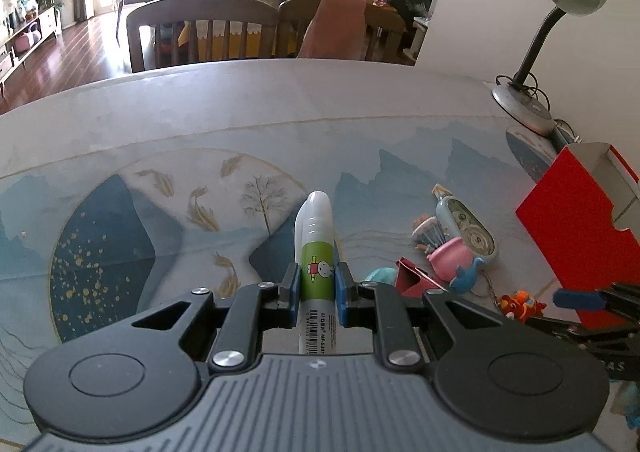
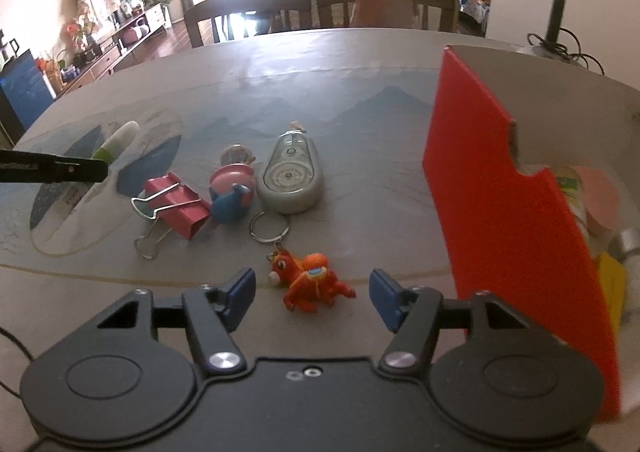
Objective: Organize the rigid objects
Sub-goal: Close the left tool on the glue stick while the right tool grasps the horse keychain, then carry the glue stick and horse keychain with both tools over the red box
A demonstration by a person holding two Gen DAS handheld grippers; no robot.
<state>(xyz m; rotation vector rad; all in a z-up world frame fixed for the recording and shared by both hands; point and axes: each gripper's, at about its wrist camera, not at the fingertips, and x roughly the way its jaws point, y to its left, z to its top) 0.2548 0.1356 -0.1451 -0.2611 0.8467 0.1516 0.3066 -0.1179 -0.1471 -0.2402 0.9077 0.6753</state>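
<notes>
One pen (image 1: 316, 252), tip pointing forward

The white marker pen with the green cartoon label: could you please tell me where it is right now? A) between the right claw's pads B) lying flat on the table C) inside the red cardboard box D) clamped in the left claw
D: the white marker pen with the green cartoon label sits pinched between the blue pads of the left claw, raised off the table.

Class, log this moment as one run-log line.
left gripper: shut on pen | right gripper: open over keychain | box: right
</notes>
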